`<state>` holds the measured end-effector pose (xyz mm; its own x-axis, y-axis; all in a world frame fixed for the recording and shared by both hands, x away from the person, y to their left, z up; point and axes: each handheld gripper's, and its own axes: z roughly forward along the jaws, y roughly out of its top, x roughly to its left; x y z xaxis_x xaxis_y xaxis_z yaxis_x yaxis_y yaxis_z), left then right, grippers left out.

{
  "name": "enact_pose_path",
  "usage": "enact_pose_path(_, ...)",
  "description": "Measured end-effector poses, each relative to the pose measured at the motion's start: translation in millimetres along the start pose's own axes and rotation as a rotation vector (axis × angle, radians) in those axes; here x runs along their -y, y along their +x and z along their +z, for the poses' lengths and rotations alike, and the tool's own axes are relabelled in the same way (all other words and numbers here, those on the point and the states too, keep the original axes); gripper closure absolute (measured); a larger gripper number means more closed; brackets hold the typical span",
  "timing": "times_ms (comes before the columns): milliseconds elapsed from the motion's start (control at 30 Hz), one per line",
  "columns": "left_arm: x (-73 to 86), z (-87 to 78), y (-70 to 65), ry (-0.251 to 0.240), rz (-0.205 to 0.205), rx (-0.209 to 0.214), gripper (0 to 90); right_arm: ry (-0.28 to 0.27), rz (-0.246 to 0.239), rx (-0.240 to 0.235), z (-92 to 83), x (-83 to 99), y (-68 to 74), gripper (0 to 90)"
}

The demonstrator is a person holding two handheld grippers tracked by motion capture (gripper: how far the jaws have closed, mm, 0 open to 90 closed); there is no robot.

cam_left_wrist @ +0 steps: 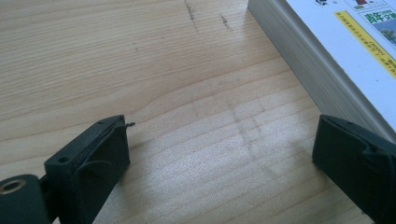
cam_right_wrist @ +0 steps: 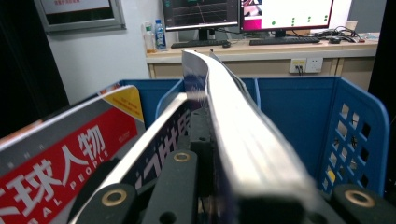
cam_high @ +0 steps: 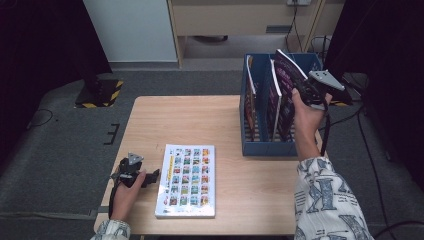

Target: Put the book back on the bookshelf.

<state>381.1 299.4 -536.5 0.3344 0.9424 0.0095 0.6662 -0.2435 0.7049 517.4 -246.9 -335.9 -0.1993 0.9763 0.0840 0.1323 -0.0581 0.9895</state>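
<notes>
Purple-covered magazine (cam_high: pixel 289 80), thin and glossy, hangs tilted over the blue plastic file rack (cam_high: pixel 260 147) at the table's two o'clock corner, its lower edge already down between the rack's dividers and its top leaning toward twelve o'clock. The right gripper (cam_high: pixel 305 92) is clamped on its near edge; in the right gripper view the jaws stand nearly together with the magazine's (cam_right_wrist: pixel 243 140) pages pinched between them, running straight away from the camera. Its long axis is close to upright, leaning back, and the slot it points into lies directly below the gripper, at six o'clock from the grip. To its nine o'clock in the rack stand a second dark magazine (cam_high: pixel 273 95) and a red-and-white one (cam_right_wrist: pixel 60 158). The coming move, as I judge it, turns on that line: magazine above slot, dividers either side, so the drop should go straight down.

The right hand (cam_high: pixel 306 120) is raised, forearm rising from the five o'clock edge, wrist cocked inward.

The left gripper (cam_high: pixel 131 172) rests on the light wooden table (cam_high: pixel 190 120) at eight o'clock, jaws spread wide with nothing between them, just beside the white picture-grid book (cam_high: pixel 186 181) at its three o'clock.
</notes>
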Motion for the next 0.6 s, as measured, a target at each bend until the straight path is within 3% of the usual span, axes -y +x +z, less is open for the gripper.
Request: enact_pose_path(600,0.0,0.1,0.0,0.000,0.000,0.000,2.9,0.038,-0.001,0.023,7.6,34.8,-4.3,83.9)
